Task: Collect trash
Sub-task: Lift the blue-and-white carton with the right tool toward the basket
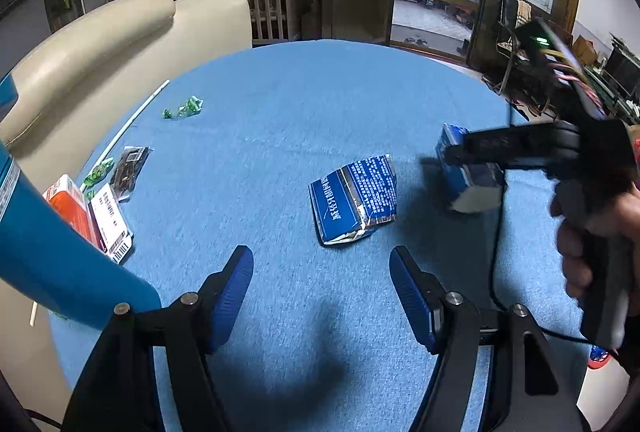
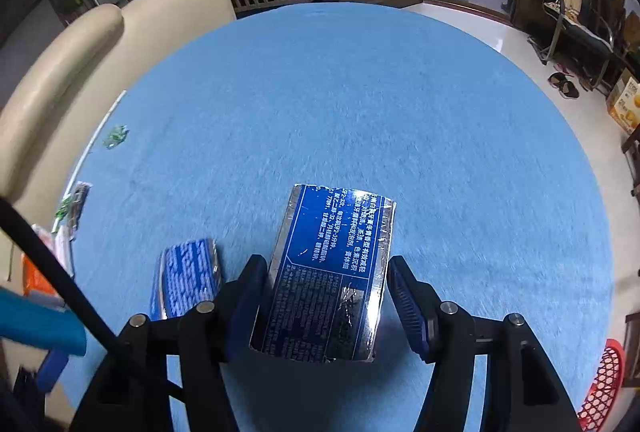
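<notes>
Trash lies scattered on the blue tablecloth. In the right wrist view a blue foil carton sits low in the centre between the fingers of the right gripper; the left pad seems to touch its side, the right pad stands just clear, so the jaws are not clamped. A crumpled blue pack lies just left of it. In the left wrist view the left gripper stands half wide and empty at the bottom, the crumpled pack above it. Green wrappers and small boxes lie at the left edge.
</notes>
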Available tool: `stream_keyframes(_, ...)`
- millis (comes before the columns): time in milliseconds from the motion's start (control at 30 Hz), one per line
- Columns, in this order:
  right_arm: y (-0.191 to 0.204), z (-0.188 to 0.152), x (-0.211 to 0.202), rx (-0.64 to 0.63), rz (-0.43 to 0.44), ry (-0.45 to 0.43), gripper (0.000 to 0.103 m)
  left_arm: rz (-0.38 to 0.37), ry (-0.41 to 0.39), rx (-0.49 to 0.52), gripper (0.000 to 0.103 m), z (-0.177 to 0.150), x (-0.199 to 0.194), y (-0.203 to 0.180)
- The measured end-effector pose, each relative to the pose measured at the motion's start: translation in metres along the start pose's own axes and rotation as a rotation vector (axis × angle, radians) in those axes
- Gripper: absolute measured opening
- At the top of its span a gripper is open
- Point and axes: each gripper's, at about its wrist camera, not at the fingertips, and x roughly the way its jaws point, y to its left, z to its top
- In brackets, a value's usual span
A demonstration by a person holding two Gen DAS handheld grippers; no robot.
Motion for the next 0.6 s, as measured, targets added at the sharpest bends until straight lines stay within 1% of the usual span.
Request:
stream_keyframes(100,-0.009,-0.01,-0.018,-0.006,0.034,-0.026,0.065,-0.004,0.002,0.004,0.071,0.004,0.003,0.0)
stream_keyframes(233,-0.018,-0.021,-0.041,-0.023,0.071,-0.072,0.065,-0.041,0.024,0.009,0.071,0.01,0.01,-0.001)
stream_keyframes(367,-0.031,-0.034,-0.061,-0.021,0.088,-0.108,0.065,-0.064,0.049,0.003,0.073,0.014,0.018,-0.001)
stream_keyframes(433,-0.044,-0.044,-0.068,-0.007,0.09,-0.121,0.065,-0.074,0.062,-0.006,0.075,0.014,0.021,0.001)
stream_keyframes(600,-0.071,-0.063,-0.082,0.024,0.076,-0.14,0.065,-0.095,0.088,-0.031,0.075,0.017,0.029,0.006)
